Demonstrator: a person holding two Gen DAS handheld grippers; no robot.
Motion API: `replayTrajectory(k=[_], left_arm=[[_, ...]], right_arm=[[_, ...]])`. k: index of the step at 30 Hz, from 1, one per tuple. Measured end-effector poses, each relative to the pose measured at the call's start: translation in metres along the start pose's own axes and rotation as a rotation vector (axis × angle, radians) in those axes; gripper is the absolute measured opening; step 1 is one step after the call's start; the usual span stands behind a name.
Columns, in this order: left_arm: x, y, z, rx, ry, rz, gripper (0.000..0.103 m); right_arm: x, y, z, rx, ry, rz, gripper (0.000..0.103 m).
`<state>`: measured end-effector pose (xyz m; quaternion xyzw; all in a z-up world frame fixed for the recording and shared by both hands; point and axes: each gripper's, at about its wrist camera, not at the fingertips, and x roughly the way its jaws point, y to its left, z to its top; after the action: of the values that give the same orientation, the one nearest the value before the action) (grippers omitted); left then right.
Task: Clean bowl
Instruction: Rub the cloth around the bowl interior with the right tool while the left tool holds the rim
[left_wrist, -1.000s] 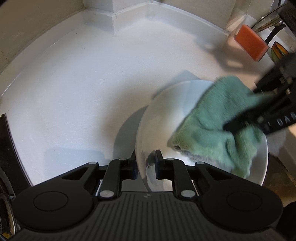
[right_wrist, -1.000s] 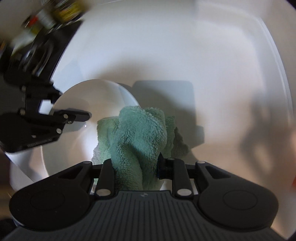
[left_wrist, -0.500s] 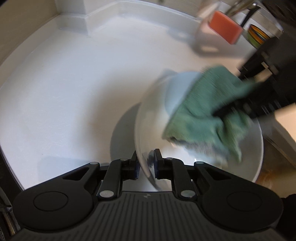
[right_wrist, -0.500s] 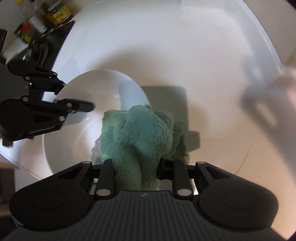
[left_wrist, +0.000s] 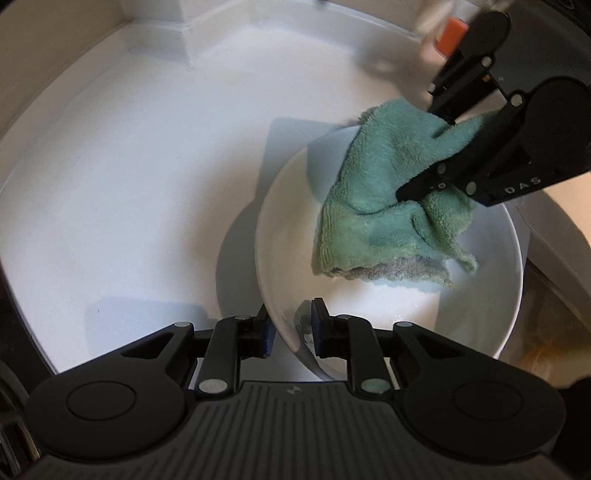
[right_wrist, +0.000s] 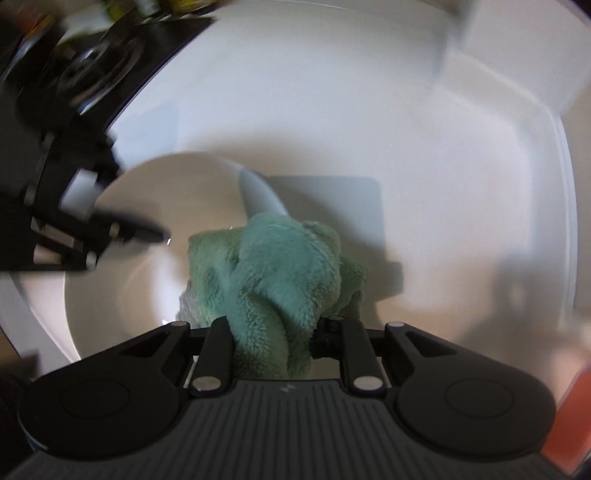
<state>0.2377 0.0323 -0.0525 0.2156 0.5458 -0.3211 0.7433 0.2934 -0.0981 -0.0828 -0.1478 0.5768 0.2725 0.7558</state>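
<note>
A white bowl (left_wrist: 480, 295) is held tilted above a white countertop. My left gripper (left_wrist: 291, 332) is shut on the bowl's near rim, one finger inside and one outside. My right gripper (right_wrist: 273, 332) is shut on a green fleecy cloth (right_wrist: 280, 266) and presses it into the bowl (right_wrist: 122, 273). In the left wrist view the cloth (left_wrist: 384, 192) hangs over the bowl's far inner wall, with the right gripper (left_wrist: 424, 155) reaching in from the upper right. In the right wrist view the left gripper (right_wrist: 155, 234) shows at the left, on the bowl's rim.
The white countertop (left_wrist: 129, 166) has a raised back edge and a corner step (left_wrist: 192, 33). An orange sponge (left_wrist: 452, 33) sits at the far right by the wall, also at the lower right of the right wrist view (right_wrist: 569, 417). Dark blurred items (right_wrist: 85, 55) stand at the upper left.
The cloth has swept across the bowl's inner wall toward the far rim. The bowl has shifted slightly with my left gripper; both grips are unchanged.
</note>
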Motion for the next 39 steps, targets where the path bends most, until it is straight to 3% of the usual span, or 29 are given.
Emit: replayTrajectory(k=[12, 16, 25, 30, 34, 37, 39], left_arm=[[0.006, -0.007, 0.029, 0.173, 0.045, 0.016, 0.02], [0.006, -0.008, 0.029, 0.183, 0.049, 0.006, 0.018], [0.003, -0.019, 0.017, 0.171, 0.008, 0.012, 0.018], [0.002, -0.021, 0.007, 0.164, -0.014, 0.008, 0.019], [-0.004, -0.011, -0.004, 0.163, -0.032, 0.007, 0.019], [-0.006, -0.012, -0.009, 0.177, -0.039, 0.005, 0.019], [-0.002, -0.009, 0.002, 0.198, -0.035, 0.006, 0.02]], right_arm=[[-0.011, -0.004, -0.017, -0.066, -0.015, 0.016, 0.017], [-0.014, -0.003, -0.02, -0.034, -0.01, 0.009, 0.017], [-0.025, -0.002, -0.048, 0.418, 0.05, 0.024, 0.018], [-0.031, 0.011, -0.076, 0.641, 0.018, 0.028, 0.021], [-0.033, 0.018, -0.107, 0.858, -0.037, 0.086, 0.026], [-0.033, 0.027, -0.124, 0.954, -0.08, 0.11, 0.027], [-0.033, 0.035, -0.124, 0.91, -0.094, 0.083, 0.025]])
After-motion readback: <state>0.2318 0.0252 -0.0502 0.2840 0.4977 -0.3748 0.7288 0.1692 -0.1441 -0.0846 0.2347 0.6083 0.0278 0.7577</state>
